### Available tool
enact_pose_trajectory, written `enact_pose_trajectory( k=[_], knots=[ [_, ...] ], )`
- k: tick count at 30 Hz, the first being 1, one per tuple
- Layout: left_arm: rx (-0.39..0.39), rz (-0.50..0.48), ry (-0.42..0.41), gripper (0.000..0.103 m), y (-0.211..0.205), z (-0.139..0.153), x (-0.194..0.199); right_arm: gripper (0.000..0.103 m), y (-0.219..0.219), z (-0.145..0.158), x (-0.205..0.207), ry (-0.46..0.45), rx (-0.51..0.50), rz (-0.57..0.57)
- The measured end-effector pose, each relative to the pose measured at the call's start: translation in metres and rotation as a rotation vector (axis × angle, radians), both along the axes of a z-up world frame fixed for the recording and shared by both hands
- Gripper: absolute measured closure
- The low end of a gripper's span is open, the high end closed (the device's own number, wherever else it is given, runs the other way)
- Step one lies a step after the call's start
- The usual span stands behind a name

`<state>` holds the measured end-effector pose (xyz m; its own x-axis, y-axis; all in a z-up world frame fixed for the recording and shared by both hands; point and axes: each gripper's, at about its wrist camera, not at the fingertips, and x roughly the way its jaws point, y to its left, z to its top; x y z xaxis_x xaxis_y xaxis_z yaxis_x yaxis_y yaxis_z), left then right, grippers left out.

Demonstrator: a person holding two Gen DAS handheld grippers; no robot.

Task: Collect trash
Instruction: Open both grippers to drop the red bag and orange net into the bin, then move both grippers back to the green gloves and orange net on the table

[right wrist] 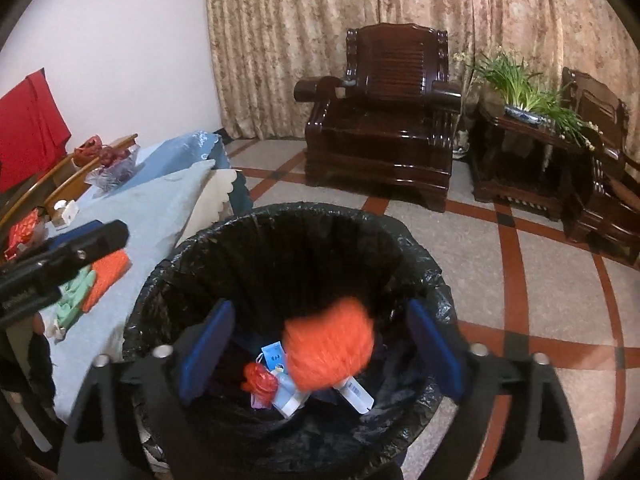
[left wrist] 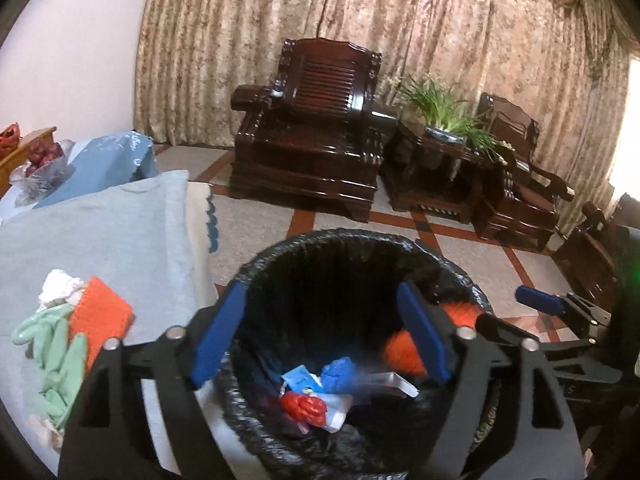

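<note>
A bin lined with a black bag (left wrist: 360, 248) (right wrist: 280, 220) stands on the floor beside the table. Inside lie a red crumpled piece (left wrist: 304, 407) (right wrist: 260, 378), a blue wad (left wrist: 338, 374) and white packets (right wrist: 354, 392). A blurred orange fuzzy thing (right wrist: 330, 344) is in mid-air inside the bin, between my right gripper's fingers without touching them; it also shows in the left wrist view (left wrist: 404, 346). My left gripper (left wrist: 322, 340) and right gripper (right wrist: 322, 354) are both open over the bin. An orange cloth (left wrist: 100, 320), green gloves (left wrist: 52, 360) and white crumpled paper (left wrist: 60, 286) lie on the table.
The table has a light blue cloth (left wrist: 100, 240) and a bowl of red fruit (left wrist: 40, 160) at its far end. Dark wooden armchairs (left wrist: 312, 140), a side table with a plant (left wrist: 444, 128) and curtains stand beyond on the tiled floor (right wrist: 540, 300).
</note>
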<state>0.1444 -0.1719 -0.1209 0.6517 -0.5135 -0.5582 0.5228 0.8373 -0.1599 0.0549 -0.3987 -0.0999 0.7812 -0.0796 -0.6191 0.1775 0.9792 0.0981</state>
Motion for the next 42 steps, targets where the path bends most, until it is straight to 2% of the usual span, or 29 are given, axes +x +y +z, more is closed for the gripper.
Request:
enact_pose_trajectory(
  k=[1, 5, 13, 19, 27, 35, 39, 42],
  knots=[
    [0.001, 0.007, -0.002, 0.019, 0.003, 0.002, 0.0, 0.007, 0.001, 0.001, 0.0, -0.001, -0.001, 0.0],
    [0.005, 0.056, -0.015, 0.012, 0.028, 0.01, 0.0, 0.006, 0.006, 0.007, 0.001, -0.018, 0.034, 0.02],
    [0.039, 0.203, -0.078, 0.012, 0.106, 0.025, -0.014, 0.006, 0.04, 0.023, 0.008, -0.081, 0.063, 0.079],
    [0.07, 0.334, -0.096, 0.012, 0.16, 0.03, -0.022, 0.006, 0.084, 0.029, 0.021, -0.102, 0.06, 0.163],
    [0.09, 0.458, -0.072, 0.012, 0.22, 0.02, -0.027, 0.006, 0.142, 0.027, 0.036, -0.103, 0.051, 0.276],
    [0.115, 0.512, -0.029, 0.012, 0.255, -0.003, -0.028, 0.007, 0.193, 0.013, 0.043, -0.105, 0.04, 0.373],
    [0.122, 0.525, -0.007, 0.013, 0.259, -0.016, -0.024, 0.013, 0.208, 0.003, 0.049, -0.101, 0.052, 0.396],
    [0.134, 0.528, 0.007, 0.019, 0.262, -0.024, -0.018, 0.021, 0.22, -0.004, 0.058, -0.101, 0.058, 0.42]
  ],
)
